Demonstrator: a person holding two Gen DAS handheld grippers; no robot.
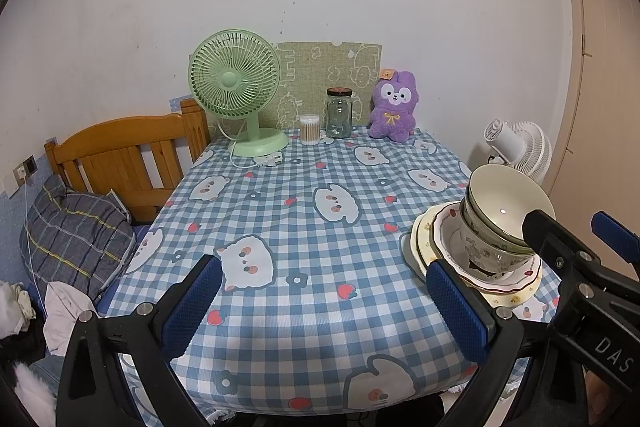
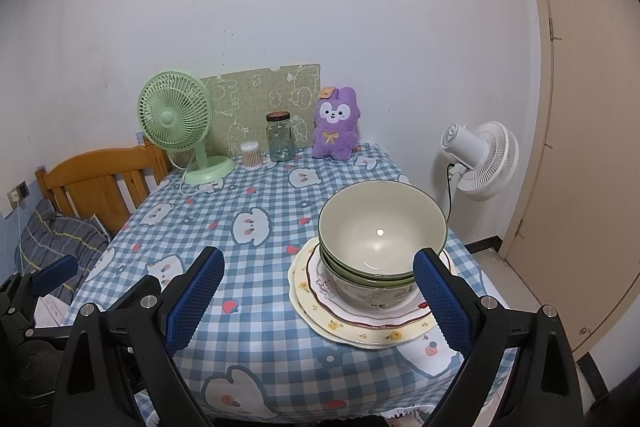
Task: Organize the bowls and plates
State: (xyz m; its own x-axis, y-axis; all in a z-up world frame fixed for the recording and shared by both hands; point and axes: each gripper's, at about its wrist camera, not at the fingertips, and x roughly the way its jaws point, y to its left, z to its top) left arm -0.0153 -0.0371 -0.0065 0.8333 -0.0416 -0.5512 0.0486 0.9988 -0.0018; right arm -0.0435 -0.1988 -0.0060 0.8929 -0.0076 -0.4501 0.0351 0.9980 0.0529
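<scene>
We hold both tongs wide and empty above the near table edge.

Our left gripper (image 1: 324, 307) and right gripper (image 2: 320, 303) grasp nothing; the nested bowls (image 2: 380, 239) sit on stacked plates (image 2: 360, 331) at the near right of the checked tablecloth (image 2: 256, 343); at the far edge stand 1 green fan (image 2: 174, 115), 1 jar (image 2: 280, 139) and 1 purple plush toy (image 2: 335, 125).
</scene>
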